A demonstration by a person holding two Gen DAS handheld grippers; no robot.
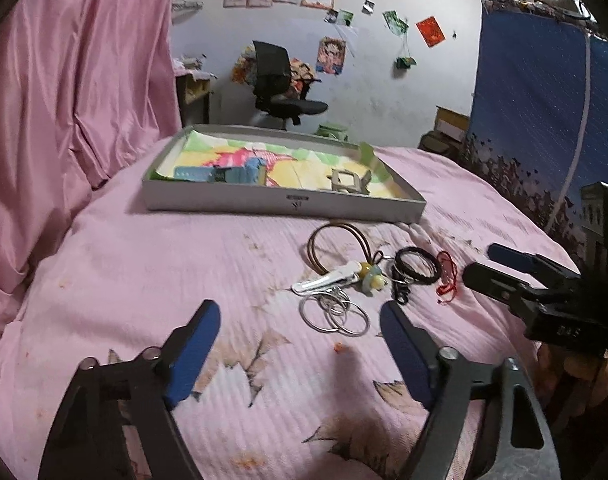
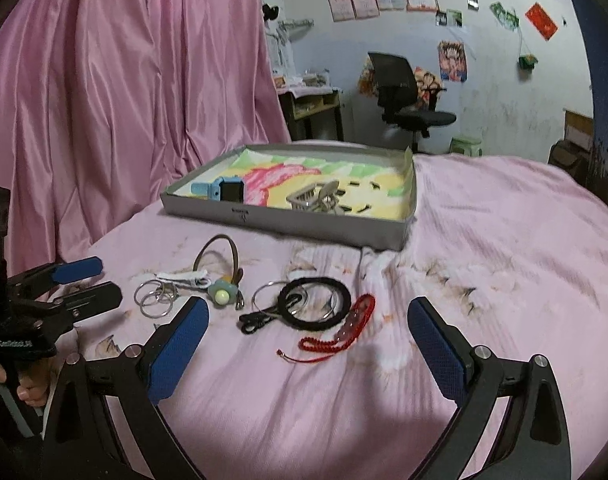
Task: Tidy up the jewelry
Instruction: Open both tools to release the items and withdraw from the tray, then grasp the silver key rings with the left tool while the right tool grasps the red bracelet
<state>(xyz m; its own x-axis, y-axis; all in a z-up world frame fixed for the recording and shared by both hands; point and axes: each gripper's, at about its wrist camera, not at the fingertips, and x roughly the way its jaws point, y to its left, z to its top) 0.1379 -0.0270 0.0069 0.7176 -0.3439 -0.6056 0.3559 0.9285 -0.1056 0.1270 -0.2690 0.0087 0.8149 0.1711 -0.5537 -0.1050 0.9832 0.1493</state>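
**tidy_newbie:** What's actually left to sort, and where's it sitting?

**me:** The loose jewelry is all in one clump on the pink bedspread [image 2: 484,240], just in front of the grey tray [image 2: 288,220]. Silver rings [image 1: 332,314] on my left side, a white hair clip [image 1: 328,278] touching them, a flower charm [image 2: 221,293], a brown band [image 2: 224,256] standing up on edge behind, then a black cord loop [image 2: 316,298] and a red beaded bracelet [image 2: 340,332] further right. The tray already has a blue watch [image 2: 224,190] and a small basket-looking thing [image 2: 310,198] inside; too blurry to say exactly what that one is.

**tidy_newbie:** And your claws?

**me:** Both apart and holding nothing. My left claw [image 1: 300,344] hovers low just short of the silver rings. My right claw [image 2: 308,344] is spread wide with the red bracelet and black loop ahead of it.

**tidy_newbie:** Tips for the pick?

**me:** I'd go for the rings first. They overlap each other and touch the clip, so I'd come in low, slide one pad under the nearest edge and pinch only the rings. The bedspread is soft, so pressing down probably just sinks them. Then lift slowly, in case the clip tags along.
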